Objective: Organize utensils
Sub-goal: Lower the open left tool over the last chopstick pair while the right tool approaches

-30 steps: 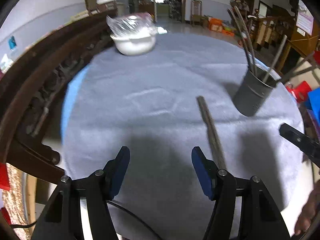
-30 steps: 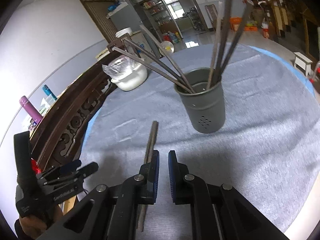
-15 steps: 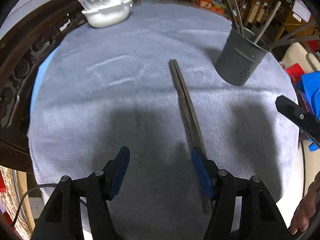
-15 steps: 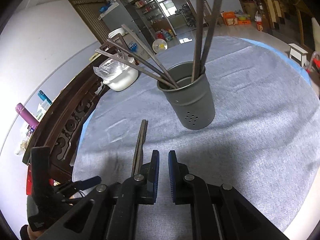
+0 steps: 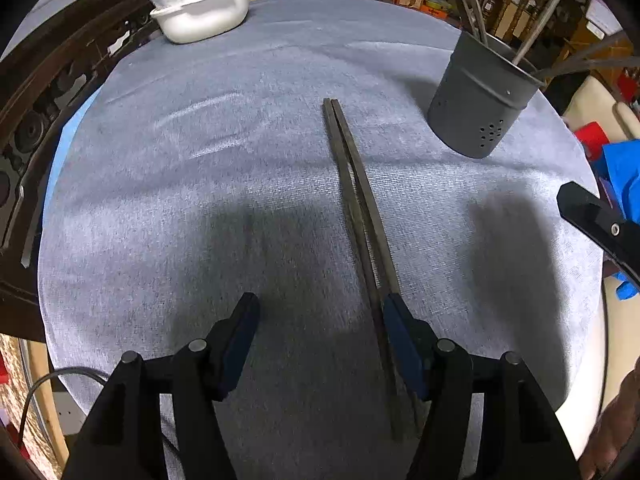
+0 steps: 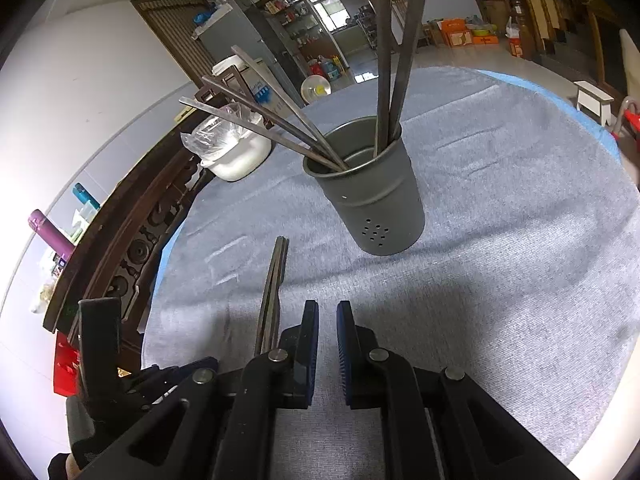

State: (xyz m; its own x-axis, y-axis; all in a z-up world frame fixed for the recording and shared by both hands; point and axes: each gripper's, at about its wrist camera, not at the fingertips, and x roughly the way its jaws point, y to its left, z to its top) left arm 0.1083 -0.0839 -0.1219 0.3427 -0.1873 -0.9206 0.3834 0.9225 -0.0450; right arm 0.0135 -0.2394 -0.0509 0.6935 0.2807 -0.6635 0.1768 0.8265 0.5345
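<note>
The table (image 5: pixel 160 184) is viewed from low and close by the left wrist camera, facing across it. The right view is aimed from slightly further right. The chopsticks (image 5: pixel 356 200) (image 6: pixel 272 280) and holder (image 5: pixel 480 100) (image 6: pixel 376 200) are shared.

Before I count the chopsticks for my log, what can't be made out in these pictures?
- Near ends of the two dark chopsticks lying on the grey cloth: left wrist view, hidden under the left gripper; right wrist view, behind the right gripper.
- Upper ends of the upright chopsticks in the grey metal holder: cut off by the frame's top edge.
- Contents of the white bowl: masked by crinkled plastic.
</note>
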